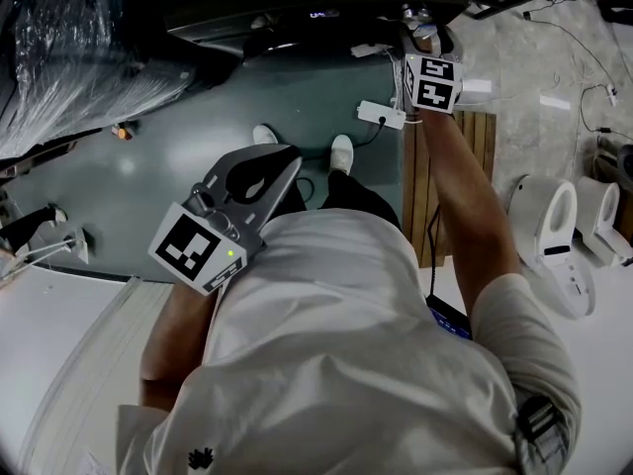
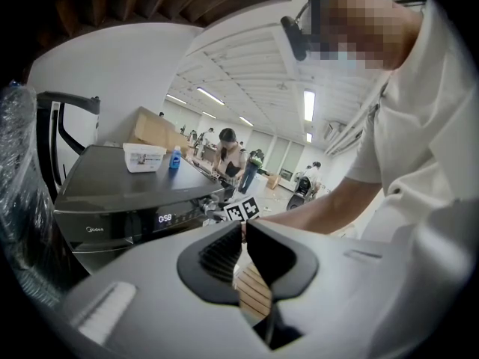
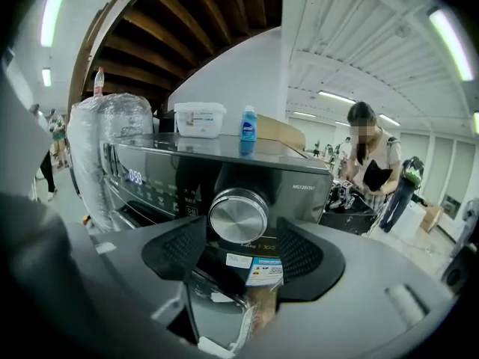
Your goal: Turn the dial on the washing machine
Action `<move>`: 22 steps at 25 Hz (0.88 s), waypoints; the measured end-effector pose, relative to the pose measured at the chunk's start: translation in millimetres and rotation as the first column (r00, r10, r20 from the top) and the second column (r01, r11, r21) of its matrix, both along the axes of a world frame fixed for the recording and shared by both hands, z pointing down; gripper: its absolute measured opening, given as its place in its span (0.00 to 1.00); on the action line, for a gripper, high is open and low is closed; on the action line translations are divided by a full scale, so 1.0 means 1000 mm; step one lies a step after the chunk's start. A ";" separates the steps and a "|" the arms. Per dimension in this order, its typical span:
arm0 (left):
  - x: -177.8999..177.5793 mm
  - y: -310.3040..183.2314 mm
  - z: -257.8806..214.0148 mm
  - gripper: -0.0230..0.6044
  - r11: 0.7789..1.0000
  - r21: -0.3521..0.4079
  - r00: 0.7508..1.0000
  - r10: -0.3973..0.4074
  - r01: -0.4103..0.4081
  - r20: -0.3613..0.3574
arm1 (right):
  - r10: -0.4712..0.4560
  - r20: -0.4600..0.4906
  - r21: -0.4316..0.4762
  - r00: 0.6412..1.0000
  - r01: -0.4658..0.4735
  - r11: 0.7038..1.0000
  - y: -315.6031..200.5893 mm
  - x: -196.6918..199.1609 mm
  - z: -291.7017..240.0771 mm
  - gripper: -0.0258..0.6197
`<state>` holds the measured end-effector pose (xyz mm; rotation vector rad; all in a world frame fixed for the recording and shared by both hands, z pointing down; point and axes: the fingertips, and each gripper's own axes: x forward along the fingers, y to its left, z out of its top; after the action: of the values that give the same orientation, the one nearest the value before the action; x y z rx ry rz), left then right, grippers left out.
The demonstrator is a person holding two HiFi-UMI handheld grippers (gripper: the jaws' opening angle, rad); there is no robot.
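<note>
Left gripper (image 2: 245, 234): close by the torso, jaws nearly together with only a slit between them, and nothing in it. Idle.

Right gripper (image 3: 241, 234): arm stretched forward, jaws wide apart, empty. Dial (image 3: 238, 215) is centred between the pads (image 3: 176, 251), just ahead of their tips; no contact seen. Washing machine (image 3: 172, 172) panel is behind it, with the lit display left of the left pad. Blue bottle (image 3: 248, 124) stands on top, beyond the fingers.

Judgement: approach step, grip not yet made. Next: ease forward until the pads flank the dial rim, close evenly, roll the wrist.

blue bottle (image 3: 248, 123), white tub (image 3: 199, 120), power strip (image 1: 381, 115)
</note>
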<state>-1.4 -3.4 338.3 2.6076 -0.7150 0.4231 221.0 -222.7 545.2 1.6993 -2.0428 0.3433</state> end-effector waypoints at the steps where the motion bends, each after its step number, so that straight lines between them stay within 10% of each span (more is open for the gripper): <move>1: 0.000 0.000 0.000 0.13 1.000 0.000 1.000 0.001 -0.001 0.000 | -0.015 -0.028 0.002 0.999 0.015 1.000 0.000 -0.001 0.000 0.45; 13: 0.001 0.001 0.002 0.13 1.000 -0.003 1.000 0.003 -0.003 0.002 | -0.104 -0.248 0.001 0.963 0.108 0.994 -0.007 -0.013 0.008 0.45; 22: -0.002 0.002 0.001 0.13 1.000 -0.002 1.000 -0.008 0.008 0.002 | -0.033 -0.136 -0.011 0.990 0.032 0.999 -0.012 -0.007 0.008 0.45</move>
<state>-3.5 -1.1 339.1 2.6022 -0.7251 0.4233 214.0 -234.7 553.0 1.6357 -1.9645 0.2195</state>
